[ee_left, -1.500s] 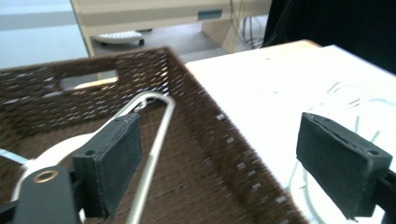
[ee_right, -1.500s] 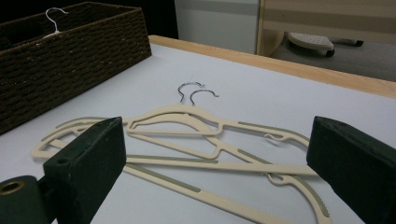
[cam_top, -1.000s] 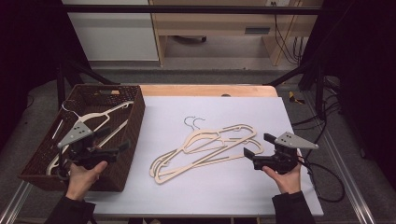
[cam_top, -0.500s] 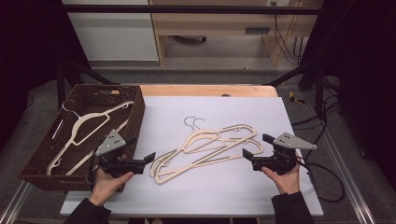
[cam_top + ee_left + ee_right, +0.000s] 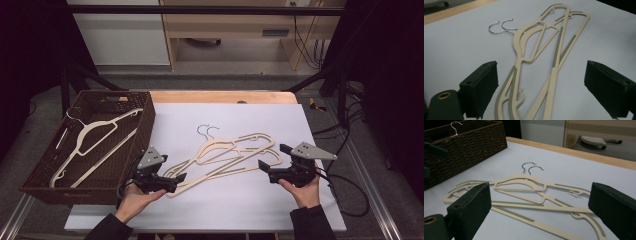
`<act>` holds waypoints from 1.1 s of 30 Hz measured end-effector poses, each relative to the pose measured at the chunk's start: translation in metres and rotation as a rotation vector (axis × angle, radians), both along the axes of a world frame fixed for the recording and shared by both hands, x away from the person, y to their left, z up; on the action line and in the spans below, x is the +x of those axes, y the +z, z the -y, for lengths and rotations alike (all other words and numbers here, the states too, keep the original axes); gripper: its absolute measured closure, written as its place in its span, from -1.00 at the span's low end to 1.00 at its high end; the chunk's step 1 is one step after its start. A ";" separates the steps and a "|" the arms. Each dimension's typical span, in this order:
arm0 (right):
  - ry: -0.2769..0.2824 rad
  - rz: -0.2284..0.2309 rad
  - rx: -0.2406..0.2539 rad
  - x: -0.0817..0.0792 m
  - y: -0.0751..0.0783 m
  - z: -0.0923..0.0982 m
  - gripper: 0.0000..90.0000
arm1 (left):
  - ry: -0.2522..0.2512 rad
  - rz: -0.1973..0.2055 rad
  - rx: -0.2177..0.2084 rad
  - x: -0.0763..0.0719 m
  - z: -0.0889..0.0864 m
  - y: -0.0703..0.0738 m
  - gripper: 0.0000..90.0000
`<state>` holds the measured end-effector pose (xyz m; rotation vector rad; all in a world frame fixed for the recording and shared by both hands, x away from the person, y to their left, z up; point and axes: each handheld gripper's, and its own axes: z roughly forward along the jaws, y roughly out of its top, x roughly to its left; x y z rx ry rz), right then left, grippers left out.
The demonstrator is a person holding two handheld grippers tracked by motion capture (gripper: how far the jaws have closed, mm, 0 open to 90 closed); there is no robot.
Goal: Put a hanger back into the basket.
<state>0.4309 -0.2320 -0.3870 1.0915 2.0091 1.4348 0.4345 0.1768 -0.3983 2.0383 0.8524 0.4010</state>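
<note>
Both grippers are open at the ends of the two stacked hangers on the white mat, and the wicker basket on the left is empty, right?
Not quite: the basket is not empty. The high view shows one cream hanger lying in it. The rest holds: the left gripper and right gripper are open at opposite ends of the two stacked hangers on the white mat.

We see two hangers (image 5: 227, 155) on the table (image 5: 240, 210), between our tongs; a basket (image 5: 145, 120) sits left
</note>
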 end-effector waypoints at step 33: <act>0.010 -0.006 -0.009 0.002 -0.002 -0.003 -0.89 | 0.032 -0.171 0.209 0.061 0.023 -0.065 0.29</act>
